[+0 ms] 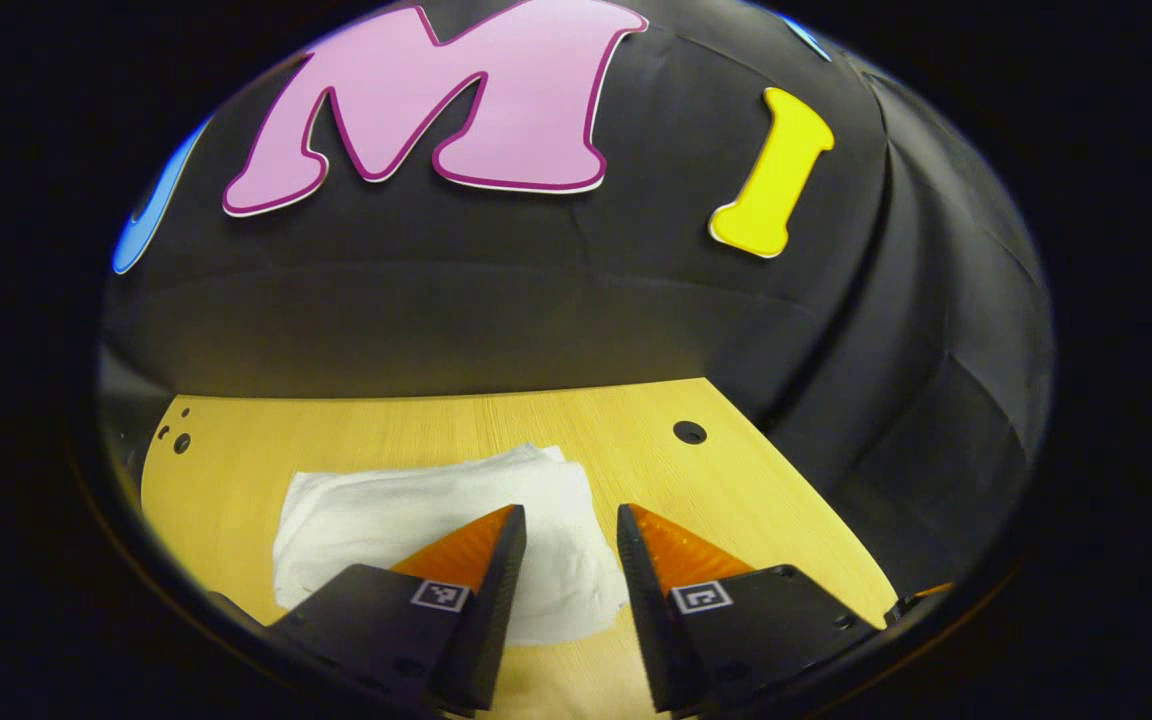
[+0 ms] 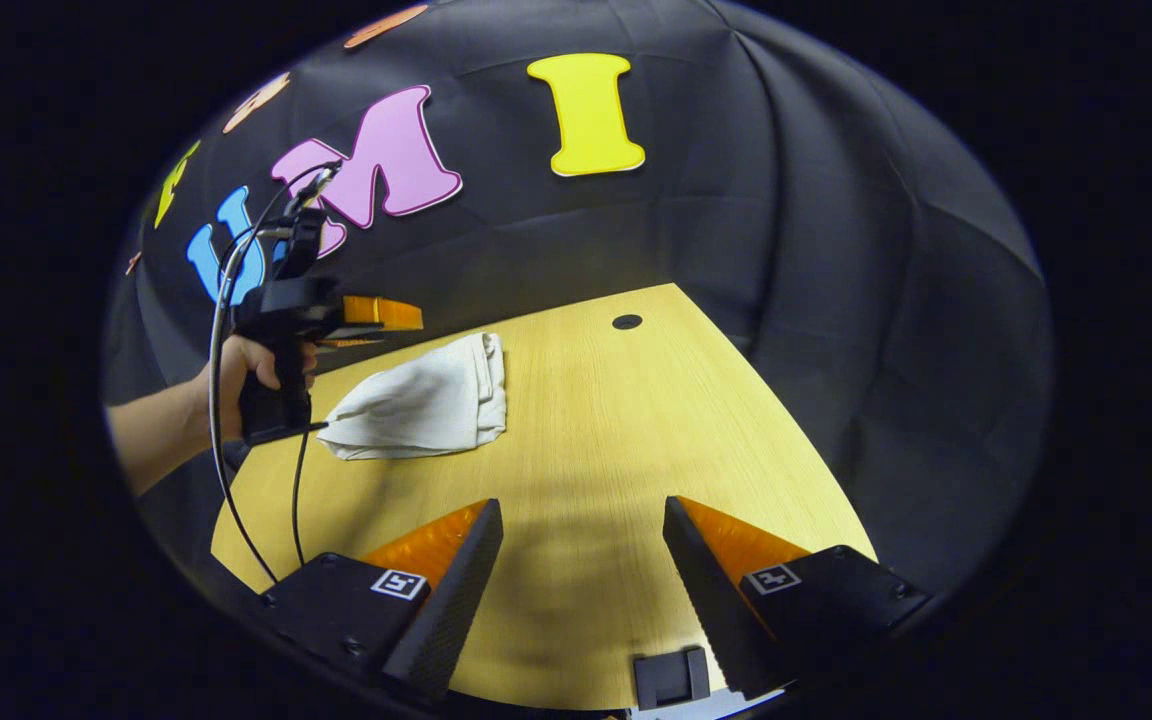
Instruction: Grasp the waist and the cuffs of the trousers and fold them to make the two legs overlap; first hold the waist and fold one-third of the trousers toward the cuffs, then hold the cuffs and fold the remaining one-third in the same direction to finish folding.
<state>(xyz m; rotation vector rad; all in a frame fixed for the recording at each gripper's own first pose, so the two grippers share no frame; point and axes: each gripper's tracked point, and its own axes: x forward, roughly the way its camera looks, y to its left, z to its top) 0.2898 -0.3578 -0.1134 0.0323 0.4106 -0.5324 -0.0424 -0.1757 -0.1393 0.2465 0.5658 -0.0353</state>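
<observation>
We judge the folding to be finished, or nearly so. The trousers lie on the wooden table as a compact pale bundle, with stacked layers showing along one edge, which is what we would expect once the waist third and the cuff third have both been laid over the middle. In the left gripper view the same bundle sits just beyond our left gripper, whose two fingers stand apart with nothing between them. Seen from the right gripper view, that gripper hangs above the bundle's near end, held in a hand, and does not seem to touch the cloth. Our right gripper is spread wide over bare table, well apart from the trousers and holding nothing.

What may be left, as far as we can judge, is only a tidy-up: the bundle's outline is a little uneven and one corner trails toward the table's edge.

Several things we cannot settle. Waist and cuffs are folded inside or too small to tell apart, so we cannot confirm the order of the folds or that the legs overlap exactly. The near edge of the bundle is hidden behind the left gripper's fingers (a fair part of it), and the fisheye bends the table's outline.
</observation>
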